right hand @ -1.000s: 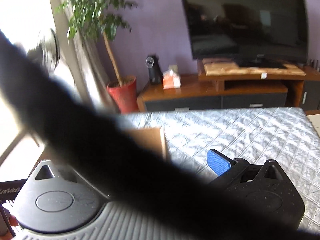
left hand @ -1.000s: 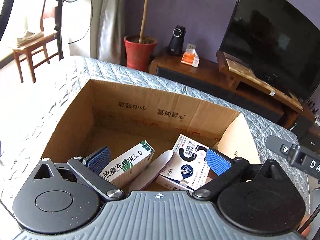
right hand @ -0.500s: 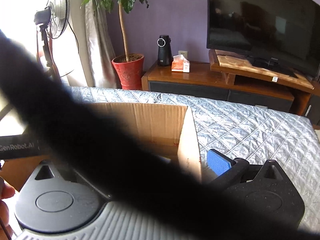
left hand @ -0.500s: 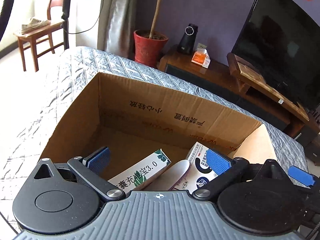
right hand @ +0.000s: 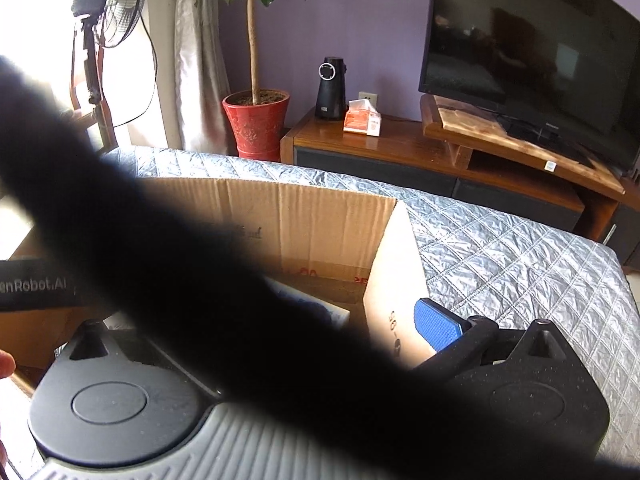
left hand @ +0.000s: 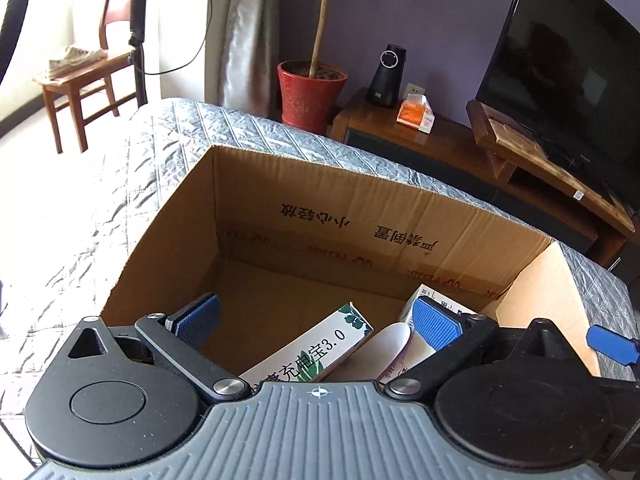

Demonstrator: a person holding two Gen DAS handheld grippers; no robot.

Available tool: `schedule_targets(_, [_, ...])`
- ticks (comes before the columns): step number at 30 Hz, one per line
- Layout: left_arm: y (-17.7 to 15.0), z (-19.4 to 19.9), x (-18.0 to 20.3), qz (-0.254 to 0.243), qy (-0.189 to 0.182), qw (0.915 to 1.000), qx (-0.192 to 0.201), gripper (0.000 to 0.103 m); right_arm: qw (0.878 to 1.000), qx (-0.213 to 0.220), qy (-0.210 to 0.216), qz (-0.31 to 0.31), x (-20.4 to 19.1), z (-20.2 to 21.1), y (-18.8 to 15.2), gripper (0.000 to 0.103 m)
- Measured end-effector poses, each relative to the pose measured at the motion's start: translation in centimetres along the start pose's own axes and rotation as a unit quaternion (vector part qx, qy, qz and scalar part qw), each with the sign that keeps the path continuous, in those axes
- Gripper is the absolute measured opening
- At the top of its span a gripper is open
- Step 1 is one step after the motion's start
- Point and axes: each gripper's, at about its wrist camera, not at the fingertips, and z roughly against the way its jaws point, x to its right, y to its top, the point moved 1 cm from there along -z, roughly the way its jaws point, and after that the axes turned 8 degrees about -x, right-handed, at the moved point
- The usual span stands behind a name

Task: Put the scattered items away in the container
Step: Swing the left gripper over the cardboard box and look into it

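Blue-padded and spread wide with nothing between them, the jaws of our left gripper [left hand: 314,318] hang above the near edge of the cardboard box [left hand: 400,216] on the quilted grey cover [left hand: 168,152]. Just beyond the pads, at twelve o'clock, a green-leafed carton [left hand: 320,350] leans on the box floor; at one o'clock a white tube [left hand: 390,346] touches it, with a blue-and-white carton [left hand: 430,294] behind. We judge all three light, the cartons stiff but crushable, best pinched across their narrow faces; the tube looks slick, better taken mid-body. Our right gripper [right hand: 434,326] sits at the box's right wall; a dark strap [right hand: 200,272] hides one finger, so we cannot tell its spread.
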Motion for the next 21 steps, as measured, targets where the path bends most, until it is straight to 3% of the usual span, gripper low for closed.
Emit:
schedule_targets(5, [-0.2,-0.3,0.5,-0.010,-0.002,0.9999,-0.009,0.103,0.999,-0.003,-0.035,0.025,-0.6,0.1,-0.2,0.102])
schedule_targets(12, [-0.3,-0.6,0.4,0.004,-0.022,0.9996,-0.020,0.103,0.998,0.006,-0.046,0.034,0.1,0.2,-1.1,0.102])
schedule_targets(16, [-0.3,-0.5,0.5,0.012,-0.024,0.9995,-0.018,0.103,0.998,0.063,0.007,-0.004,1.9,1.9,-2.1,0.102])
schedule_targets(19, [-0.5,-0.6,0.9,0.010,-0.024,0.9995,-0.020,0.103,0.996,0.053,0.055,-0.035,3.9,2.2,-2.1,0.102])
schedule_targets(21, [-0.7,-0.7,1.3,0.005,-0.023,0.9995,-0.022,0.102,0.995,0.053,0.055,-0.058,5.5,2.4,-2.1,0.102])
